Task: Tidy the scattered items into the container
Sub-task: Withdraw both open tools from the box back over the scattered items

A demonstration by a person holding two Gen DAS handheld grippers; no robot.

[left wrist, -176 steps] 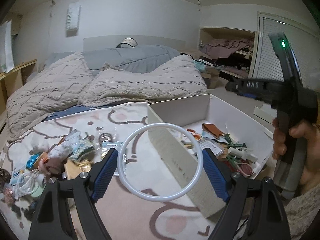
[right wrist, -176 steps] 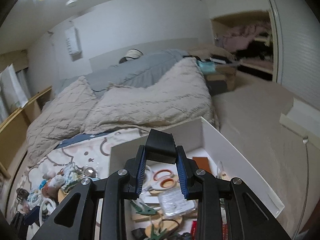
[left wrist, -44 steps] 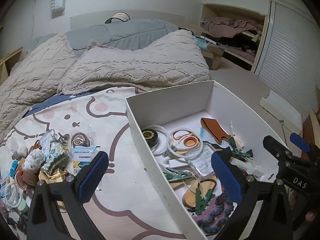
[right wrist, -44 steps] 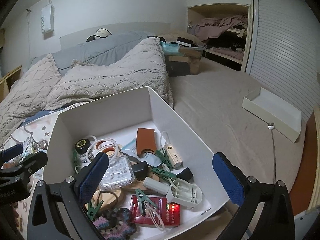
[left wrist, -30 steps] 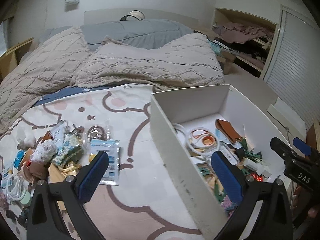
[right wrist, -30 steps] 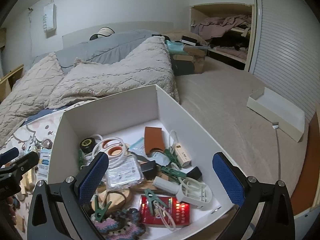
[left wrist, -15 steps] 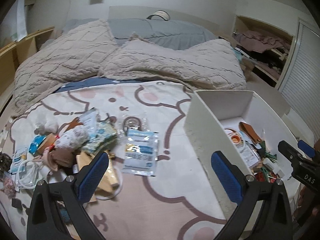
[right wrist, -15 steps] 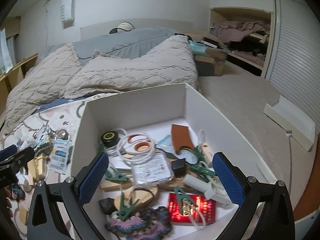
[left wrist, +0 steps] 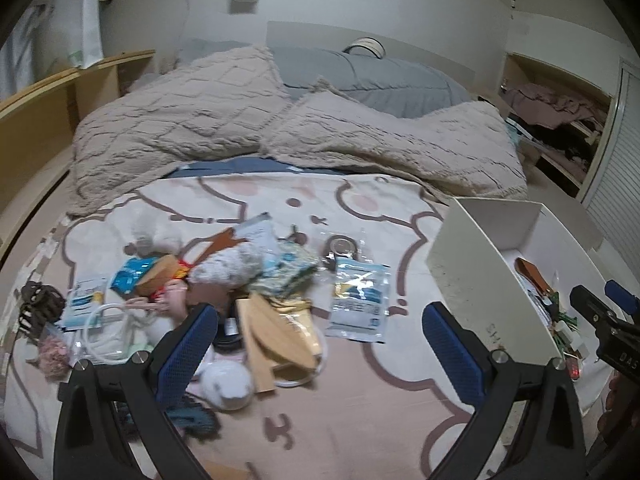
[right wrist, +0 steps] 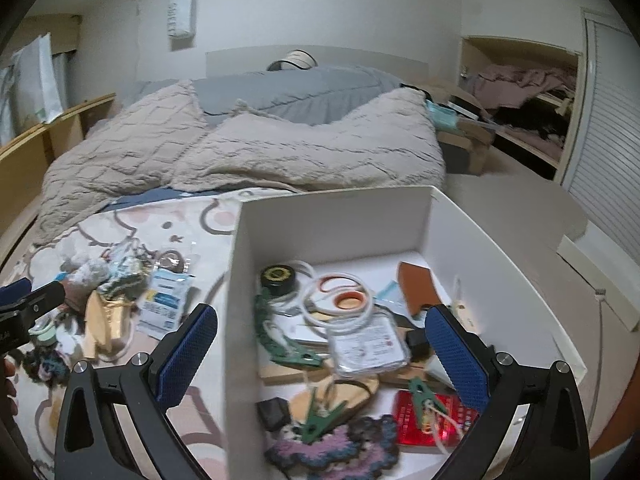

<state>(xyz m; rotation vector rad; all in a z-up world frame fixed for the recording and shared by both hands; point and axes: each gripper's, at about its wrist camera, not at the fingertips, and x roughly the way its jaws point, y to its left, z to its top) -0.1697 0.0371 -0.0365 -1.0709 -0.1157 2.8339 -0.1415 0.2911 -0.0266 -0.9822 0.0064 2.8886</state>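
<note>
Left wrist view: left gripper [left wrist: 320,344], having released the white ring, is swinging left from the white rectangular cardboard box [left wrist: 472,280] toward the scattered pile; jaws gaping wide, empty.
Right wrist view: right gripper [right wrist: 320,354] is hovering wide open, empty, over the box [right wrist: 336,212], where the translucent white plastic ring [right wrist: 338,304] is lying.

Each tool [left wrist: 320,344] has black arms with silver screws and blue textured pads [right wrist: 188,350].
</note>
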